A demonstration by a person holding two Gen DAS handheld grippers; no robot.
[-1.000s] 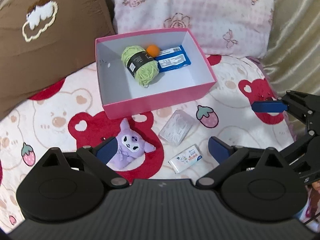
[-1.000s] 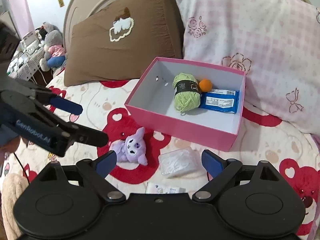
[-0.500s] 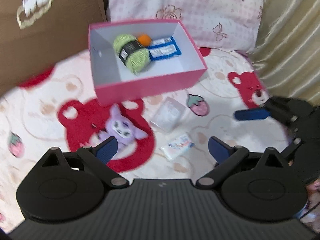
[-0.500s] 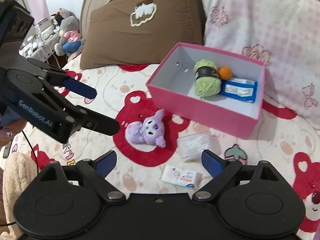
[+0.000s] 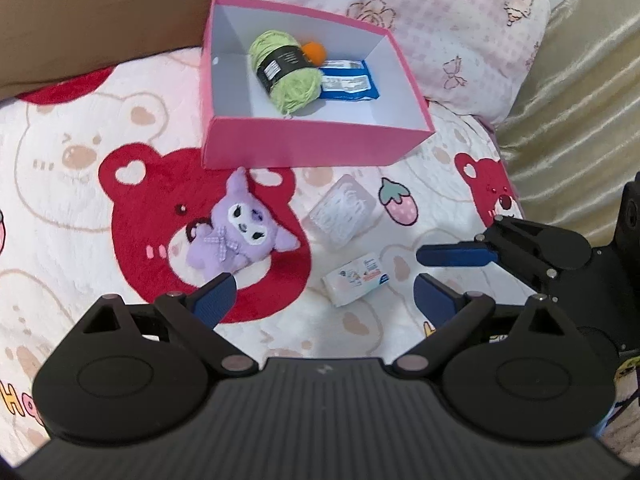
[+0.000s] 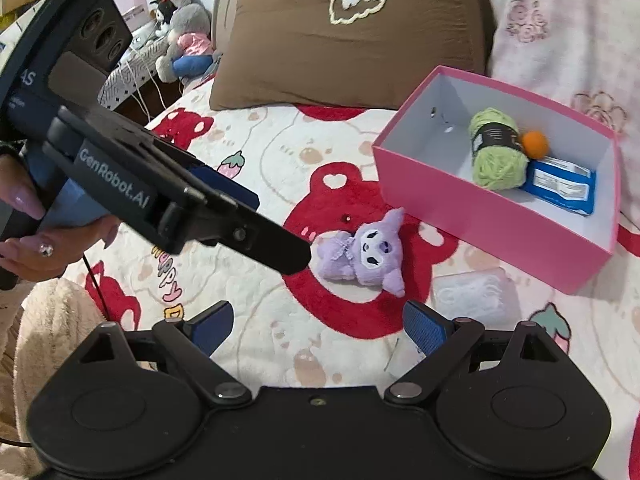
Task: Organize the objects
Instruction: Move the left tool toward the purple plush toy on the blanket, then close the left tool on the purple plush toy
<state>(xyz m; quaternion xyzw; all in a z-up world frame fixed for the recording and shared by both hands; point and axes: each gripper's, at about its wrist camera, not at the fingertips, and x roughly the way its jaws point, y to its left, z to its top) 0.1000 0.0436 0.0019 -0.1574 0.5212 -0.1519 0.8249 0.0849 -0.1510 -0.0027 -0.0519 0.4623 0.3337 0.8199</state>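
Note:
A pink box [image 5: 304, 148] [image 6: 492, 220] on the bed holds green yarn [image 5: 286, 76], an orange ball [image 5: 315, 50] and a blue packet [image 5: 350, 85]. In front of it lie a purple plush [image 5: 236, 240] [image 6: 366, 250], a clear packet [image 5: 342, 210] [image 6: 474, 294] and a small white tissue pack [image 5: 356, 278]. My left gripper [image 5: 324, 300] is open and empty, above the plush and tissue pack. My right gripper [image 6: 318, 326] is open and empty, just before the plush; it shows at the right in the left wrist view [image 5: 456, 258].
A brown pillow [image 6: 352, 36] and a pink pillow [image 5: 440, 28] lean behind the box. A beige curtain [image 5: 580, 120] hangs at the right. Stuffed toys [image 6: 184, 36] sit beside the bed at far left. The bear-print blanket [image 5: 80, 200] covers the bed.
Both grippers have pulled back and lowered toward the loose items. The right gripper swung left, so the box now sits at its right. Both jaws stay open.

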